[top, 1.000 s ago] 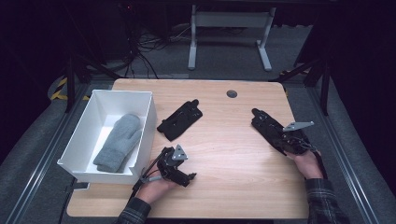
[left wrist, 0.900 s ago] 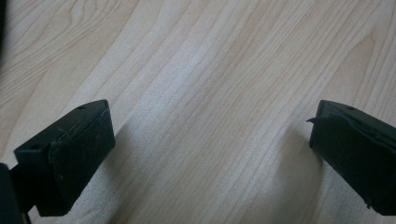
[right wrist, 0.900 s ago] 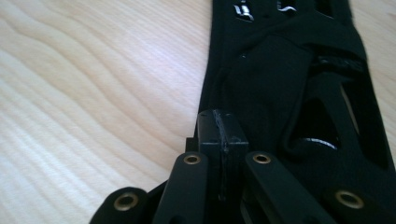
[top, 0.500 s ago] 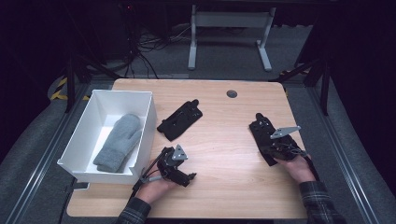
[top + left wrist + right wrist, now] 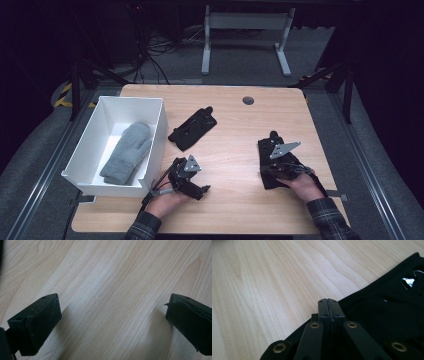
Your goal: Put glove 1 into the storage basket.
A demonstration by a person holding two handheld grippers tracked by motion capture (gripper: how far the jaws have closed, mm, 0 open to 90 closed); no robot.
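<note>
Dragged nearer, limp black glove (image 5: 270, 150), right tool (image 5: 328, 305) apparently pinching its cloth edge, left tool (image 5: 110, 322) spread.

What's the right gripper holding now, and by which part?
The right gripper is shut on the black glove, pinching its edge.

Under the right gripper (image 5: 270, 142) and hand (image 5: 300, 186): near part of the flat black fabric glove (image 5: 267, 150), hidden. In the right gripper view, same glove cut off at the right and bottom edges; whether fabric sits pinched between the closed jaws, impossible to tell. Near wall of the white rectangular plastic bin (image 5: 102, 177) covering the cuff end of the grey knitted mitten (image 5: 125, 152). Left gripper (image 5: 192, 187) jaw tips too small to read from above.
</note>
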